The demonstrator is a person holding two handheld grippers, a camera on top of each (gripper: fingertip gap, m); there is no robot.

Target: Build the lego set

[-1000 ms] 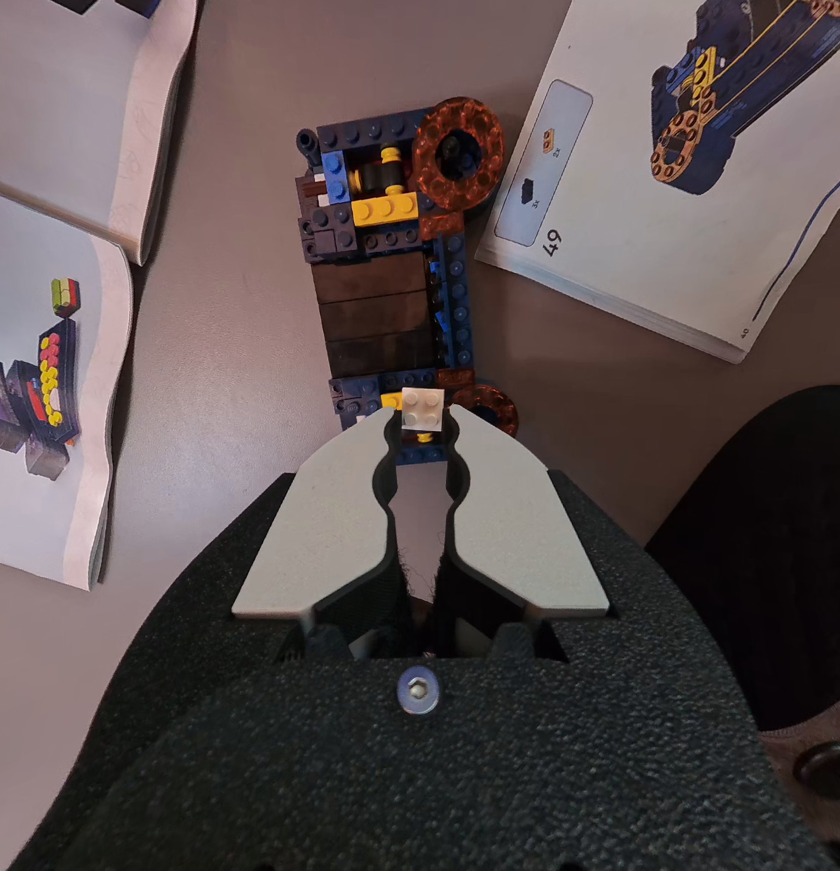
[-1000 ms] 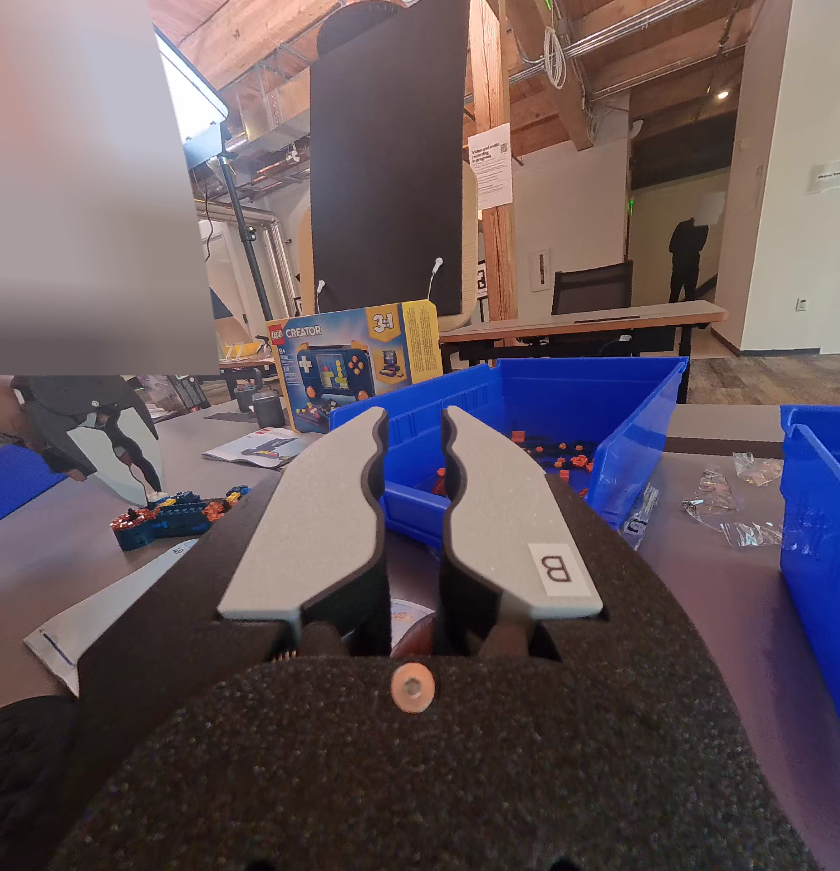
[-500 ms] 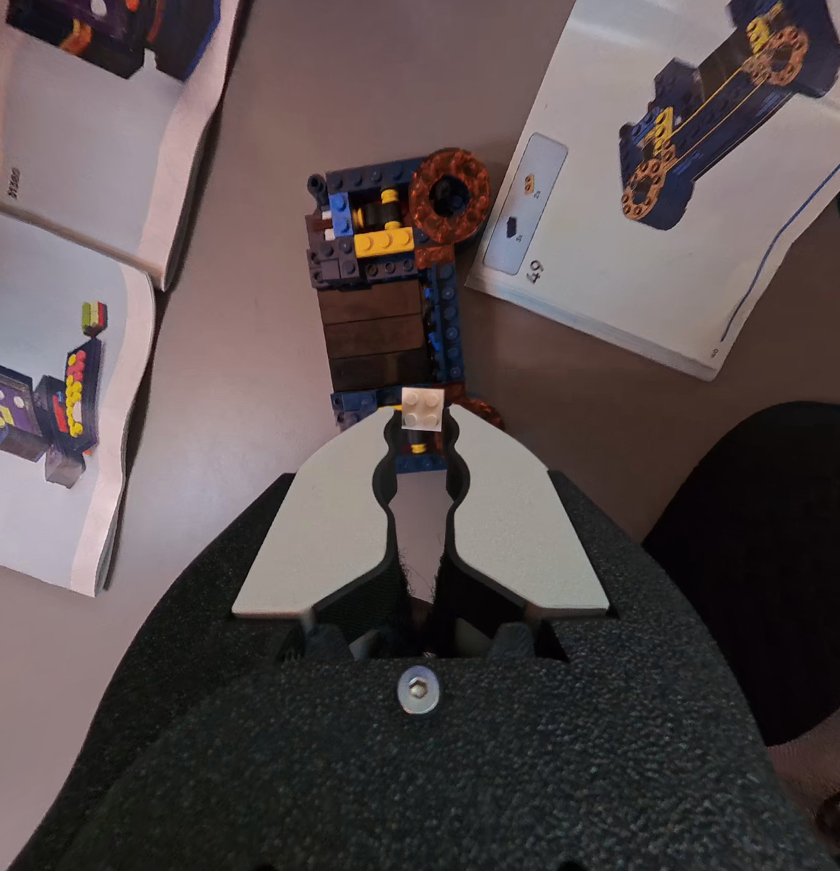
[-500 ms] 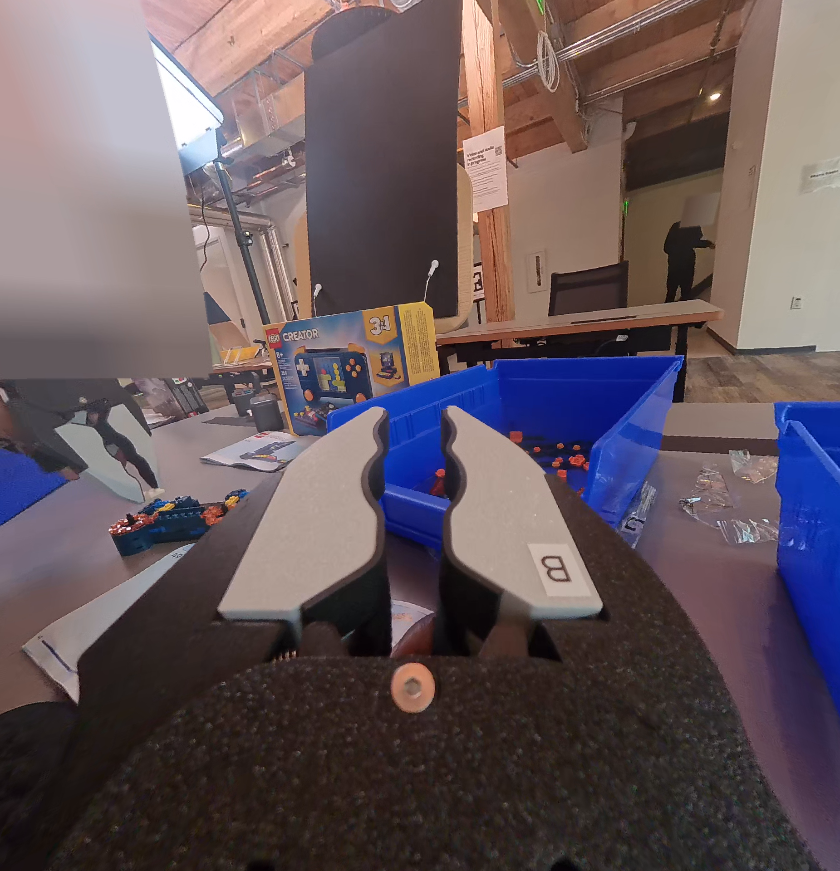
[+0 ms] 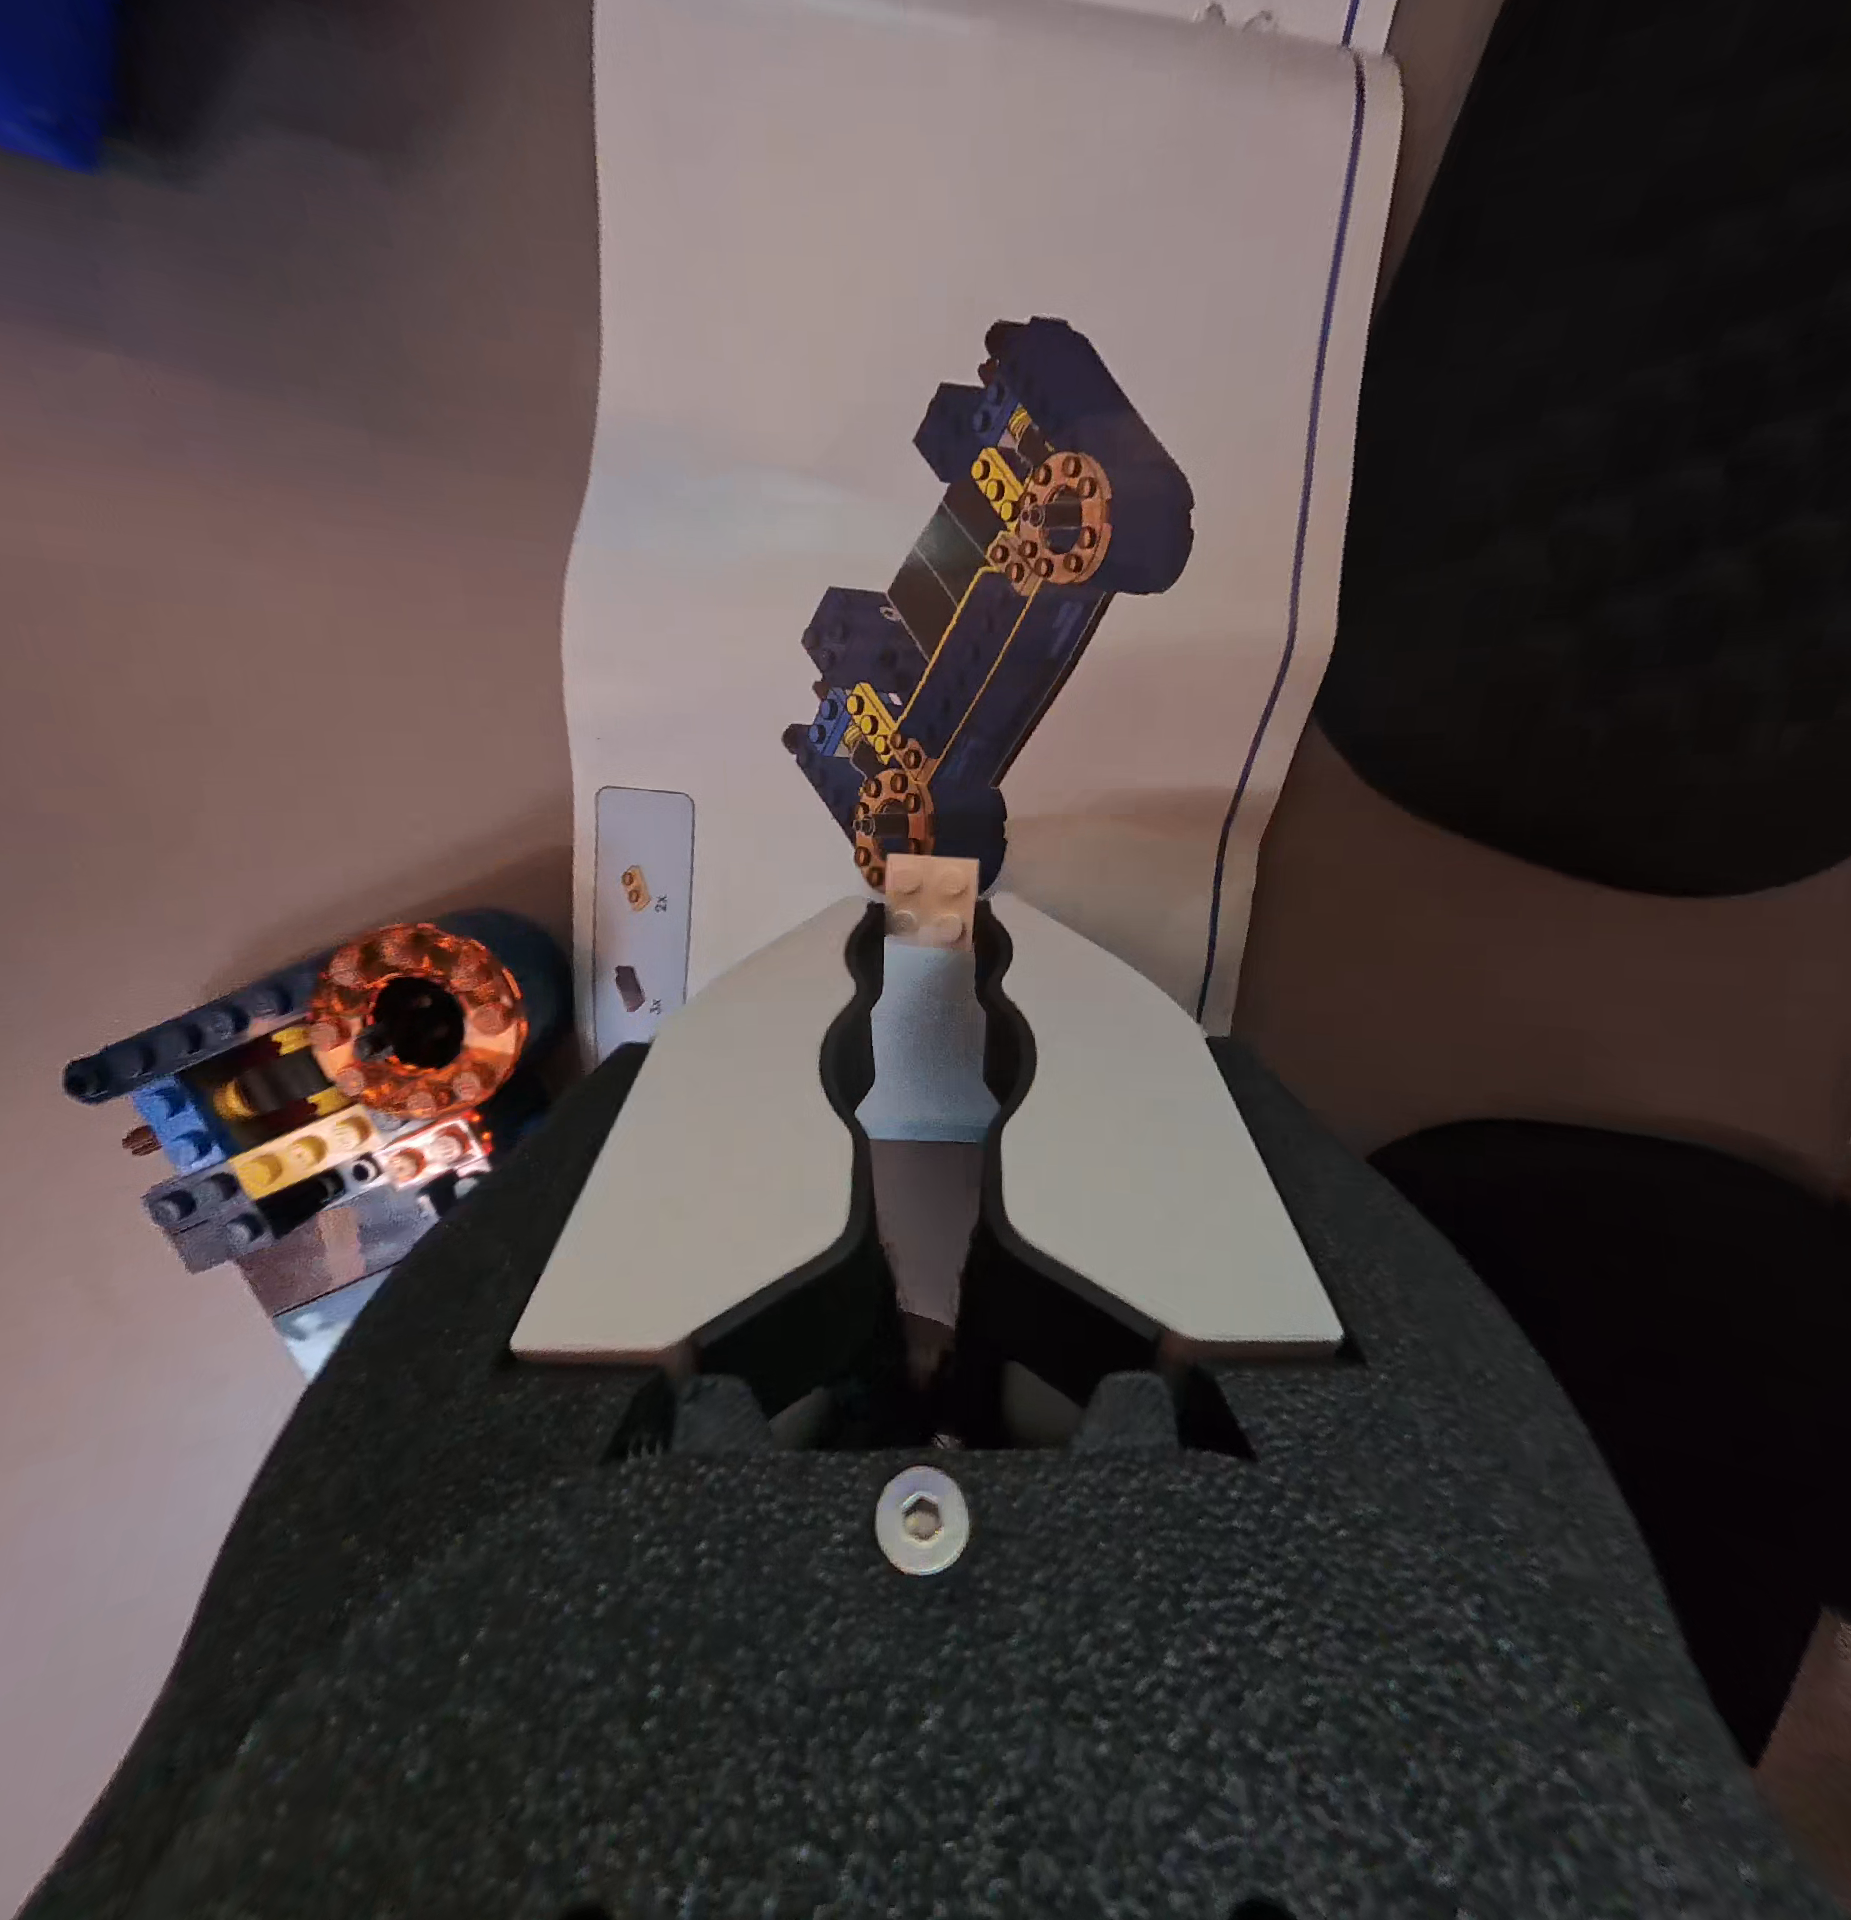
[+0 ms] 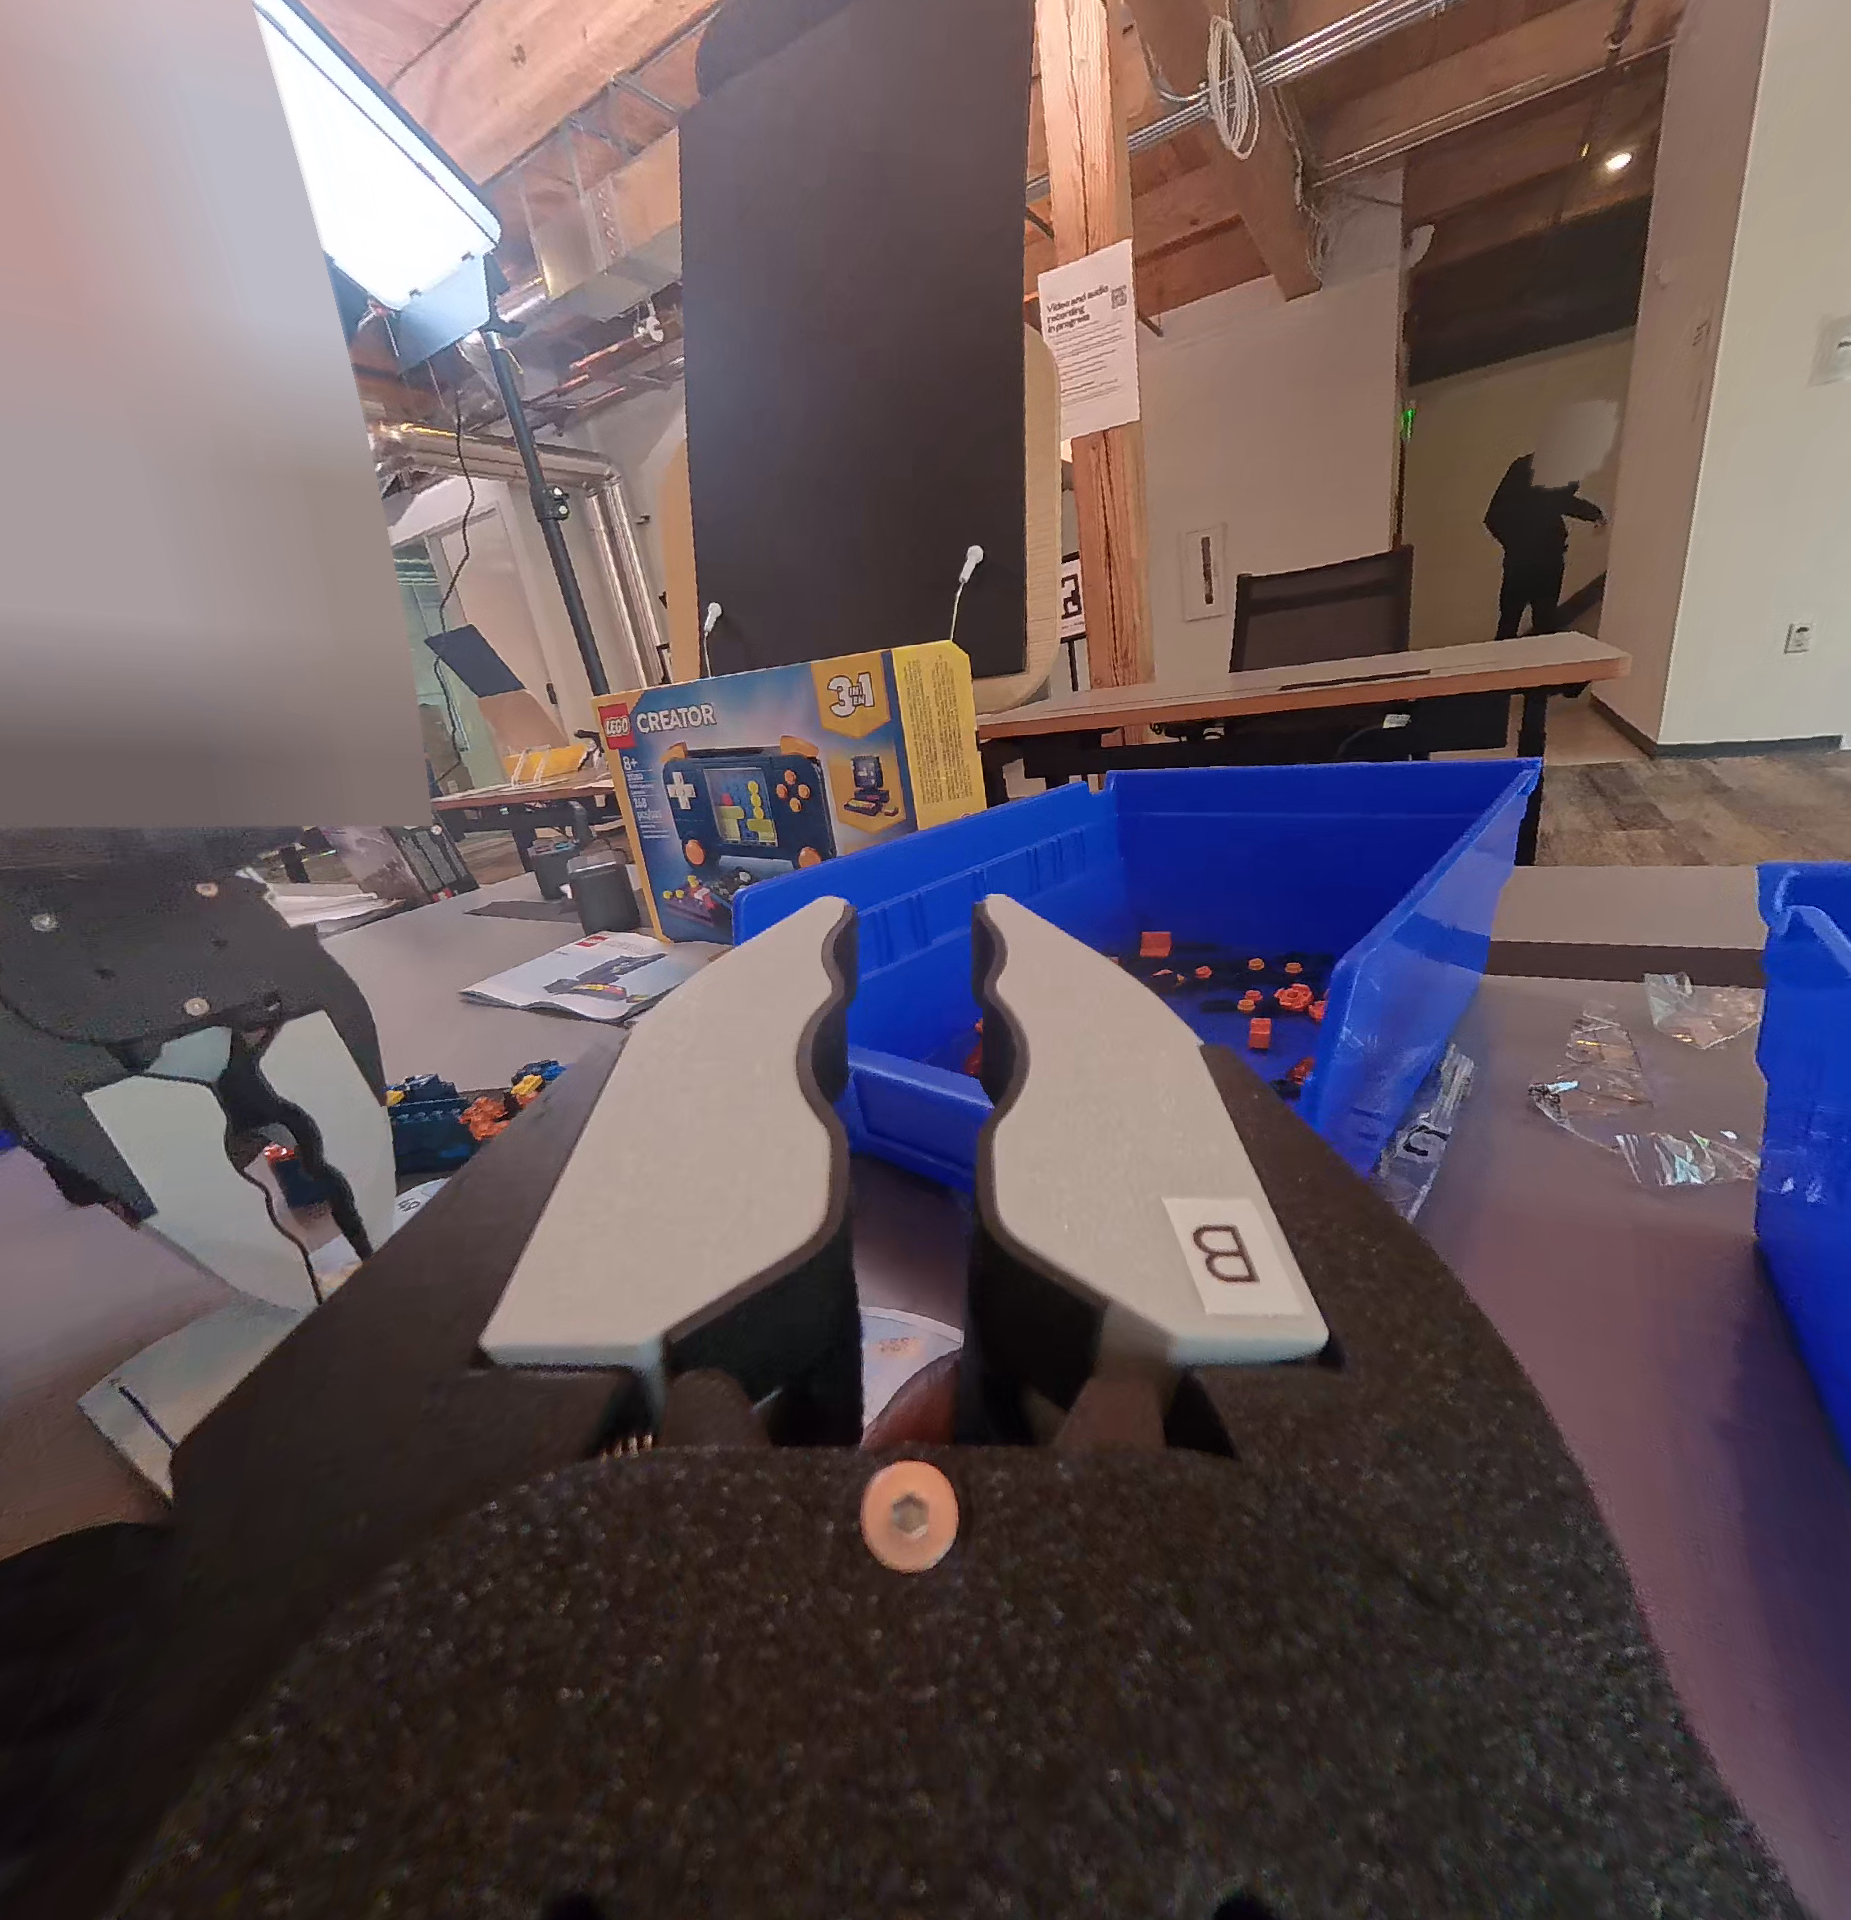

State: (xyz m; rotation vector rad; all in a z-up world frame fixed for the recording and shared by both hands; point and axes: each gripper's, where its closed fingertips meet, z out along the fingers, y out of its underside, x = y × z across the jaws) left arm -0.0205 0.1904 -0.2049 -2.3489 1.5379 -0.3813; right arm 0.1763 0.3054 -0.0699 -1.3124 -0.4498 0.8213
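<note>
Over the grey table (image 5: pixel 225 520), my left gripper (image 5: pixel 931 914) pinches a small white brick (image 5: pixel 933 902) above the open booklet (image 5: pixel 848 312), the brick model (image 5: pixel 308 1112) to its left, while my right gripper (image 6: pixel 913 914) hangs narrowly parted and bare before the blue bin (image 6: pixel 1420 883).

Two grippers (image 5: pixel 931 914) (image 6: pixel 913 914), two blue bins (image 6: pixel 1420 935) (image 6: pixel 1825 1039) ahead, two booklets (image 5: pixel 900 312) (image 6: pixel 588 977), one toy box (image 6: pixel 786 779), one white plate (image 5: pixel 933 900).

Bare table (image 6: pixel 1586 1455) runs between the two blue bins (image 6: pixel 1420 935); crumpled plastic bags (image 6: pixel 1648 1091) litter it.
</note>
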